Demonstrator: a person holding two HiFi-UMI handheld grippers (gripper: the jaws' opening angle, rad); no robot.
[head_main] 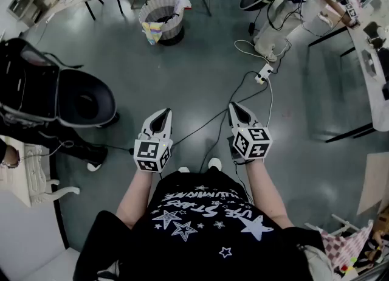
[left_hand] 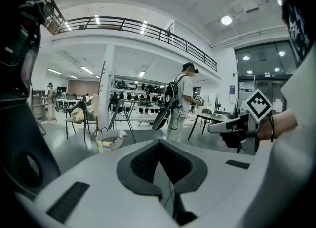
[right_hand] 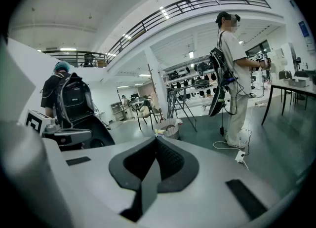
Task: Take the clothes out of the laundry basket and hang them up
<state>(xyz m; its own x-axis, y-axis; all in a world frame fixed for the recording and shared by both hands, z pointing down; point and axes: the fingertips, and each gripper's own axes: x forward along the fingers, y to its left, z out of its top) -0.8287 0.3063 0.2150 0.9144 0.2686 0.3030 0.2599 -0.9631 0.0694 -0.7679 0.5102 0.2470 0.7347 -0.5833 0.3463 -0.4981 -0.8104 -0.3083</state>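
Holding: nothing; my white left gripper point(head_main: 163, 113) and right gripper point(head_main: 234, 107), jaws pressed together.
Room: open grey floor point(head_main: 200, 61) to round white laundry basket point(head_main: 175, 25).

Grey-green polished floor point(head_main: 200, 61) spreads wide; cables point(head_main: 250, 76) trail across it to a white power strip point(head_main: 263, 74); a black-legged chair point(head_main: 90, 3) stands at the far side; a dark-legged table point(right_hand: 296, 87) sits to the right; white walls point(right_hand: 106, 91) rise high; a railed balcony point(left_hand: 143, 27) runs above a white column point(left_hand: 105, 84); stocked shelves point(left_hand: 140, 101) line the back; round ceiling lamps point(left_hand: 226, 20) glow; tall windows point(left_hand: 261, 69) fill one side.
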